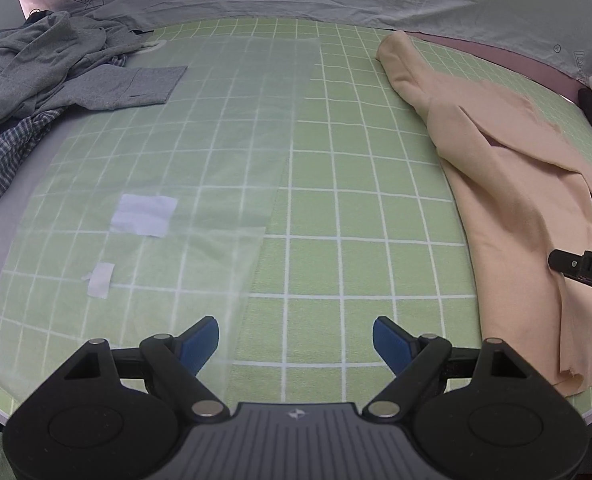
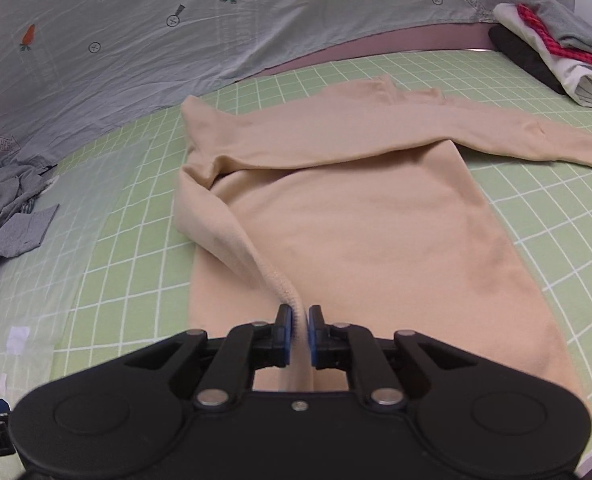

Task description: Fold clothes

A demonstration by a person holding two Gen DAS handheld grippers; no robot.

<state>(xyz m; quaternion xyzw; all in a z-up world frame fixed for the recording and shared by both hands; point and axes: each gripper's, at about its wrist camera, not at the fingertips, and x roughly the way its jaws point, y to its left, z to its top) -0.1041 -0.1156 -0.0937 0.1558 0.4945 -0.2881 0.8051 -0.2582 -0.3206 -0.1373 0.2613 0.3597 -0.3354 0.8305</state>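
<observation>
A beige long-sleeved top [image 2: 368,220] lies on the green grid mat [image 2: 136,240], body spread flat, one sleeve stretched across its upper part to the right. My right gripper [image 2: 300,328] is shut on the cuff of the other sleeve [image 2: 236,248], which it has pulled over the body. In the left wrist view the top [image 1: 516,184] lies at the right, and my left gripper [image 1: 296,340] is open and empty above the bare mat [image 1: 336,200], left of the top. The right gripper's body [image 1: 584,272] shows at the right edge.
A heap of grey and checked clothes [image 1: 36,92] lies at the mat's far left. A stack of folded clothes [image 2: 556,48] sits at the far right. A light printed sheet [image 2: 176,20] hangs behind. White tape pieces [image 1: 144,216] stick to the mat.
</observation>
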